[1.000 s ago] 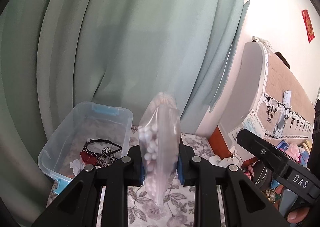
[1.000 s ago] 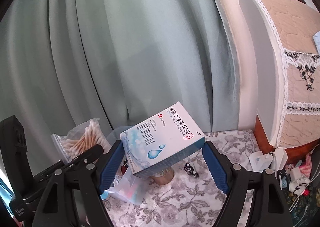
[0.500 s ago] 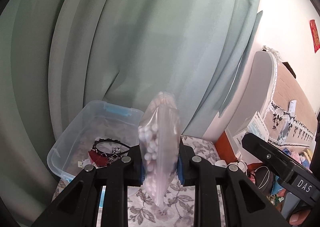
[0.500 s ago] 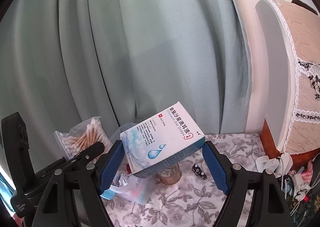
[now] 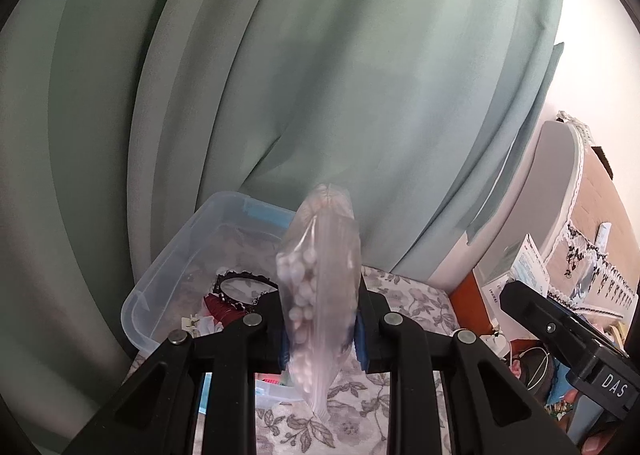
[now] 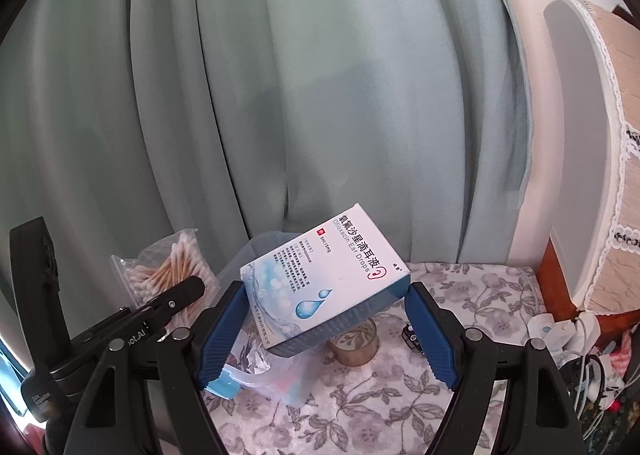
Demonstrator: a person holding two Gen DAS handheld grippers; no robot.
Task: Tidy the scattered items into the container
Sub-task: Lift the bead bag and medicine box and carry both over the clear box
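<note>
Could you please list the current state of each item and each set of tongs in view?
Left tongs: shut on the bag of cotton swabs, held upright.
Right tongs: shut on the ear drops box, tilted.
Clear bin: open, no lid on, headband inside.
Small cup: upright on the floral cloth.

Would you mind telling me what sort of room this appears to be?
Probably a bedroom: a padded headboard with lace trim, long green curtains, and a small table under a floral cloth.
</note>
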